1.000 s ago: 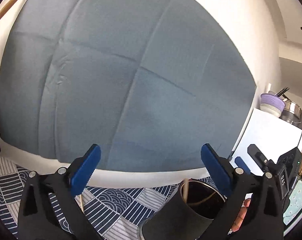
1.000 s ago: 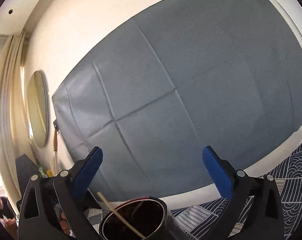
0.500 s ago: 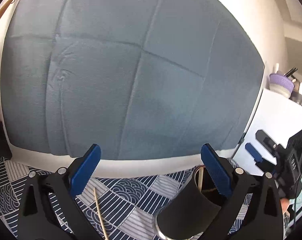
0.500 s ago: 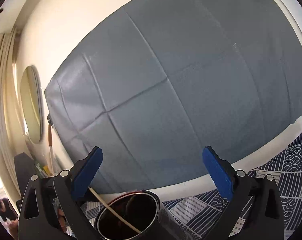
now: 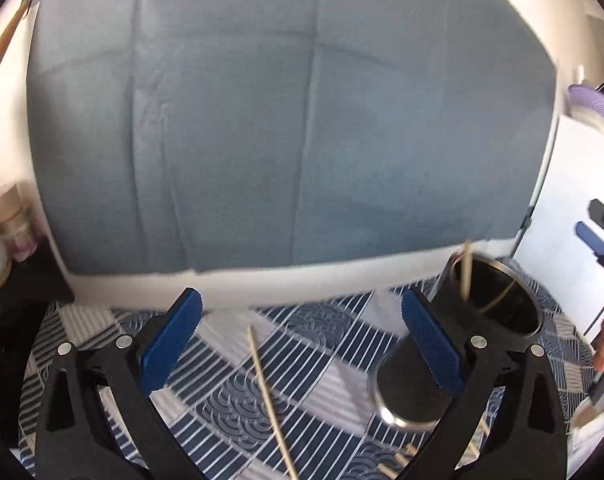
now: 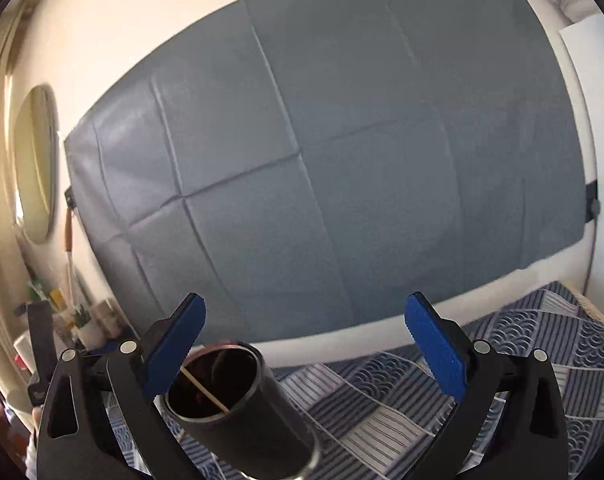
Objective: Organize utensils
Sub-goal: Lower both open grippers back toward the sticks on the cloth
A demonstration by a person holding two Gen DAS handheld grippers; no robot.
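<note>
My left gripper (image 5: pixel 302 340) is open and empty above the blue patterned tablecloth (image 5: pixel 229 408). A loose wooden chopstick (image 5: pixel 266 392) lies on the cloth between its fingers, and more stick tips (image 5: pixel 398 460) show at the bottom right. A black cylindrical holder (image 5: pixel 474 320) with a metal base stands just behind the left gripper's right finger, with chopsticks (image 5: pixel 467 268) in it. My right gripper (image 6: pixel 306 344) is also open and empty. In its view the holder (image 6: pixel 241 408) sits low by its left finger, with one chopstick (image 6: pixel 205 390) across its mouth.
A grey-blue cloth (image 5: pixel 285 128) hangs on the wall behind a white ledge (image 5: pixel 302 280). A white cabinet (image 5: pixel 562 200) with a purple bowl (image 5: pixel 592 108) stands at the right. An oval mirror (image 6: pixel 35 160) and several bottles (image 6: pixel 85 320) are at the left.
Both views have tipped downward, so much more of the patterned tablecloth shows. The loose chopstick has come into the left wrist view, and the holder now sits farther right there.
</note>
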